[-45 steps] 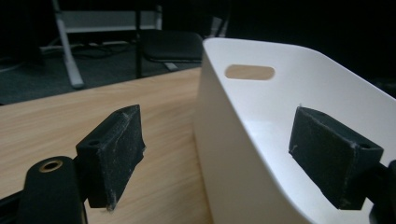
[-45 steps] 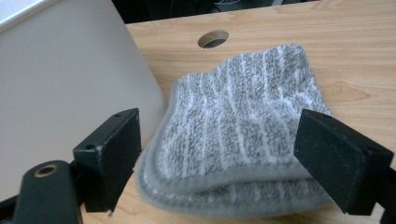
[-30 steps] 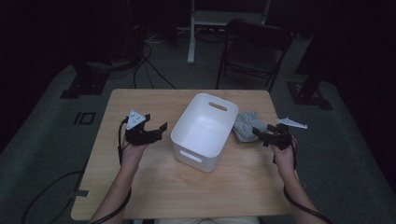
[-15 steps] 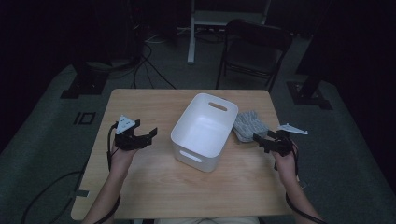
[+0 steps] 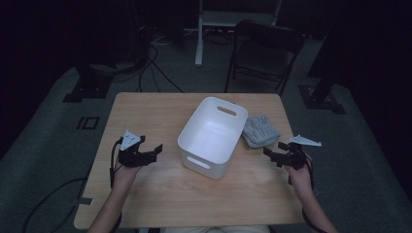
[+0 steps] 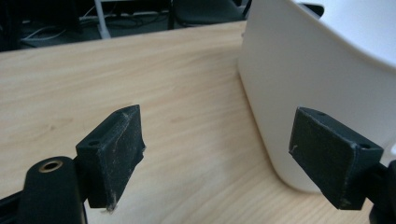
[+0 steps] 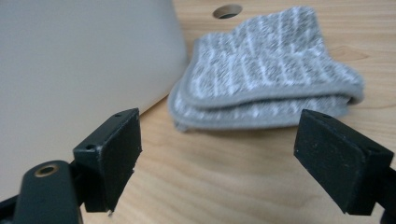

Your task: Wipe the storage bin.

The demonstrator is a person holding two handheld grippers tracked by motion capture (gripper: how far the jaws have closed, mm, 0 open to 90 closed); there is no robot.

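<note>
Two pairs of tongs hang low over the surface (image 5: 145, 213) in the high view, one on each side of a white bin (image 5: 214, 136). The left tongs (image 5: 156, 151) point at the bin's near left wall, a short gap off; the right tongs (image 5: 270, 154) point toward a folded grey cloth (image 5: 260, 130) that lies just ahead of them, tucked against the bin's right side.

In the left gripper view, the left tongs (image 6: 233, 158) stand wide apart with nothing between them. The bin wall (image 6: 317, 93) curves past just beyond the right jaw, smooth and stiff; I'd guess it is light and a little slippery, best taken at the rim.

In the right gripper view, the right tongs (image 7: 226, 158) are also spread, empty, with the cloth (image 7: 266, 84) straight ahead and not yet reached. It is a thick knit folded in layers, its bound edges facing the jaws. It looks soft, light and floppy, nothing to break, and grippy enough. I'd pinch the stacked near edge through all the layers, otherwise it may well unfold and trail as it lifts.
</note>
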